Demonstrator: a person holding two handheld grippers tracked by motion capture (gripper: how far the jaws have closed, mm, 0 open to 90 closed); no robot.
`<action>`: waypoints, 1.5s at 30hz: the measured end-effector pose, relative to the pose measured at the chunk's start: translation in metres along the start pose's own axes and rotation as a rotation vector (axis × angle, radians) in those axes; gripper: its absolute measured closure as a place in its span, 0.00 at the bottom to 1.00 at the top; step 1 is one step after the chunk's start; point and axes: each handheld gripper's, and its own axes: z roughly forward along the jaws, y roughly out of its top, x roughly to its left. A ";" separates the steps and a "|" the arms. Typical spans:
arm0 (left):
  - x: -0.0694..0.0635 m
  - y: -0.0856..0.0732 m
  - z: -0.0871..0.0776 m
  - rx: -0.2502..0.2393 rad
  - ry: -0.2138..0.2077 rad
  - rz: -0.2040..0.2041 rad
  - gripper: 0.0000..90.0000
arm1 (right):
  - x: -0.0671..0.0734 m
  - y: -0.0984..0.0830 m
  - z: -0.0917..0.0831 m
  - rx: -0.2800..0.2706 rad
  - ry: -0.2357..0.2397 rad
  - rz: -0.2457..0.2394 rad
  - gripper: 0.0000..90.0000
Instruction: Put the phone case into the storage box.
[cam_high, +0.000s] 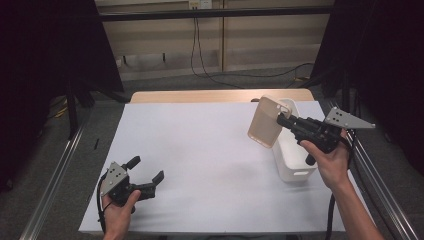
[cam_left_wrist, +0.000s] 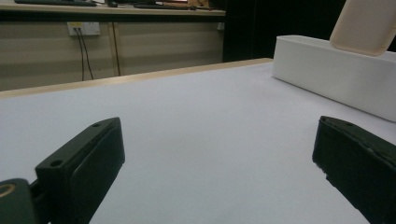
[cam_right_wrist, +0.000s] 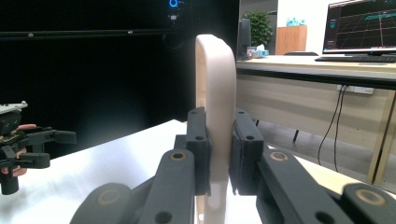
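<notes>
High view, right gripper (cam_high: 283, 120): it is clamped on the edge of a beige phone case (cam_high: 266, 122), which hangs tilted above the near-left rim of the white bin (cam_high: 292, 165) at the table's right side.
High view, left gripper (cam_high: 147, 176): its jaws are spread wide with nothing between them, and it rests low near the front left of the white table (cam_high: 200, 150), well apart from the case.
Left gripper view: the wide black jaws frame bare table; the bin (cam_left_wrist: 327, 74) lies far right with the case (cam_left_wrist: 366, 23) above its rim.
Right gripper view: both pads (cam_right_wrist: 201, 149) press flat on the thin case (cam_right_wrist: 215, 116), which stands upright between them, gripped low on one edge.
Advice, judged: the hold is narrow and near an edge, so the case could pivot; move slowly, keep the wrist level, and keep the case clear of the bin's rim.
Advice, left hand: likely best kept parked where it is, out of the path.
</notes>
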 end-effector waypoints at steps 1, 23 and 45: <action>0.001 0.000 0.000 0.002 0.003 0.004 0.03 | -0.001 0.001 0.000 0.001 -0.002 -0.002 0.89; -0.001 0.000 0.002 0.005 0.002 0.007 0.03 | -0.035 0.021 -0.009 0.000 -0.057 -0.028 0.90; -0.001 0.004 0.007 0.002 0.012 0.024 0.03 | -0.069 0.025 -0.015 0.013 -0.123 -0.058 0.89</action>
